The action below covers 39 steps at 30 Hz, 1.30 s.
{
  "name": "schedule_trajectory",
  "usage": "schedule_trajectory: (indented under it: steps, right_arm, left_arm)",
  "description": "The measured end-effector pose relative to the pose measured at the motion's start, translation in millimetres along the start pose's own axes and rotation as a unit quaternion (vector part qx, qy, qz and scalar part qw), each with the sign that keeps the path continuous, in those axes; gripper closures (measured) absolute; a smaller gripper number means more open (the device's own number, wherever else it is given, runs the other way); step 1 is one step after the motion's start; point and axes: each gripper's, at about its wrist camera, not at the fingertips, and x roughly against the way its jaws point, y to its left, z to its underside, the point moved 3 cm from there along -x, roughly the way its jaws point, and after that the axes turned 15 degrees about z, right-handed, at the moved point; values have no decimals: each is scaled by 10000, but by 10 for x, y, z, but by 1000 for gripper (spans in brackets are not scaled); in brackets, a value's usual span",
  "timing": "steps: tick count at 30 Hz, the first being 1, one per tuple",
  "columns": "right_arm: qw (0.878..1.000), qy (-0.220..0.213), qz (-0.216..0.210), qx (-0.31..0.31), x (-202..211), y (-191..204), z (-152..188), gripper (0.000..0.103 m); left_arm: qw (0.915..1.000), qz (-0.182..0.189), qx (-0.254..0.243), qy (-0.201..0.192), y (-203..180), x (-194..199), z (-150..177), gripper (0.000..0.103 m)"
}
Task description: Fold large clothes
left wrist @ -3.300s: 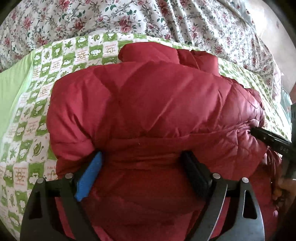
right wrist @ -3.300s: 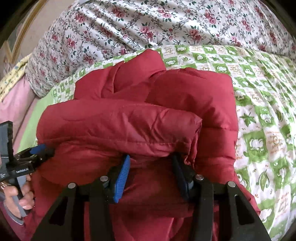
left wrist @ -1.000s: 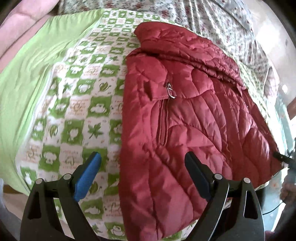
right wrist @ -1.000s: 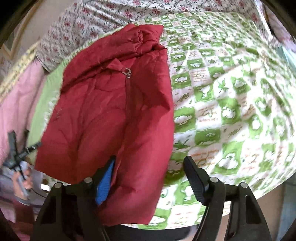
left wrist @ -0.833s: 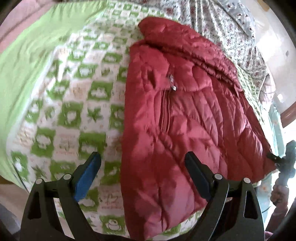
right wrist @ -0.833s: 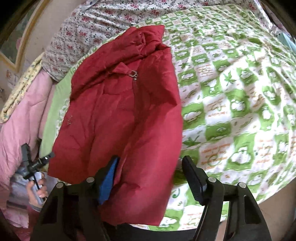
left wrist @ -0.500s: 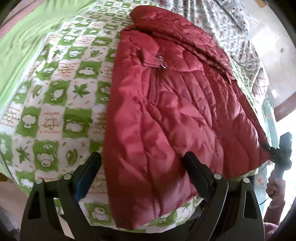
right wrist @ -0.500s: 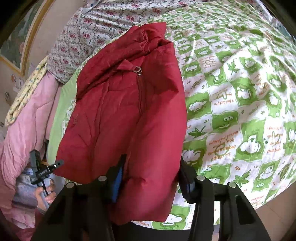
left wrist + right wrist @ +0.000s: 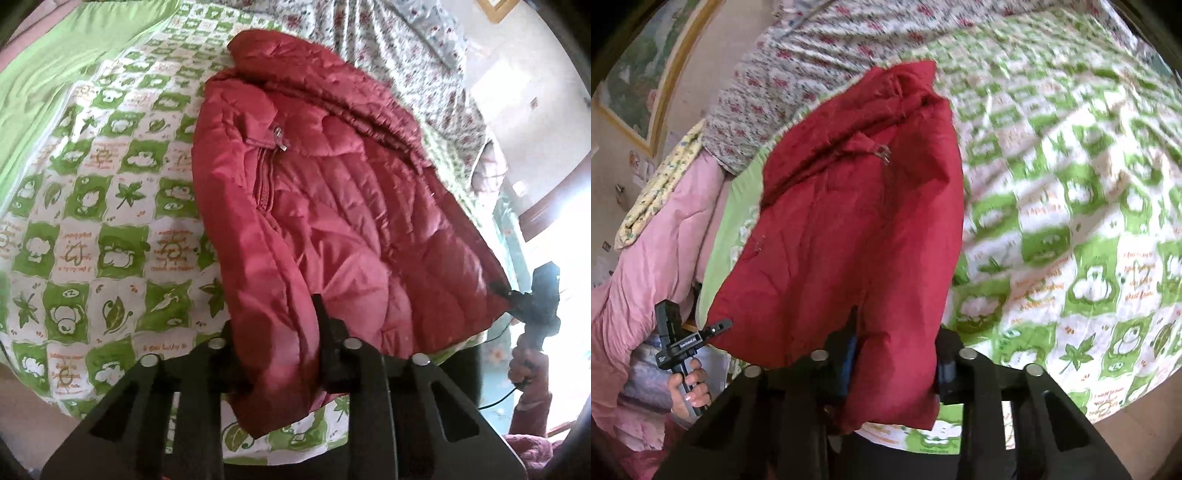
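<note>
Left wrist view: one red padded jacket (image 9: 332,206) lies on the bed (image 9: 92,206), collar toward the far floral bedding (image 9: 406,55), hem hanging over the near edge. The left claw (image 9: 275,347) is closing on the jacket's near-left hem corner, and the padding fills the gap between both fingers. The left finger is hidden behind the fabric; only the right finger (image 9: 321,325) shows. At the jacket's right hem corner the right claw (image 9: 517,295) appears small and backlit, with the hand (image 9: 524,362) below it; its tips merge with the fabric edge.

Right wrist view: the same jacket (image 9: 857,221) occupies the bed's (image 9: 1071,221) left part. The right claw (image 9: 894,354) is closing on the near hem corner, fabric pressed between both fingers, which are largely covered. The left claw (image 9: 720,326) meets the far hem corner; its tips cannot be resolved. The right side of the bed cover is motion-blurred.
</note>
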Motion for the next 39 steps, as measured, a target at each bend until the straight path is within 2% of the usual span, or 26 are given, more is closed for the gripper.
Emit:
schedule_trajectory:
  steps: [8, 17, 28, 39]
  right_arm:
    - [9966, -490, -655, -138, 242, 207, -260, 80]
    - [9903, -1022, -906, -248, 429, 284, -617, 81]
    - [9822, -1590, -948, -326, 485, 429, -1255, 81]
    - [9765, -1953, -662, -624, 284, 503, -2067, 81]
  left_arm:
    - [9983, 133, -353, -442, -294, 184, -223, 88]
    - [9922, 231, -559, -1089, -464, 428, -569, 88]
    - [9835, 153, -863, -1584, -636, 443, -1302, 88]
    - [9780, 14, -838, -1911, -691, 300, -2205, 88]
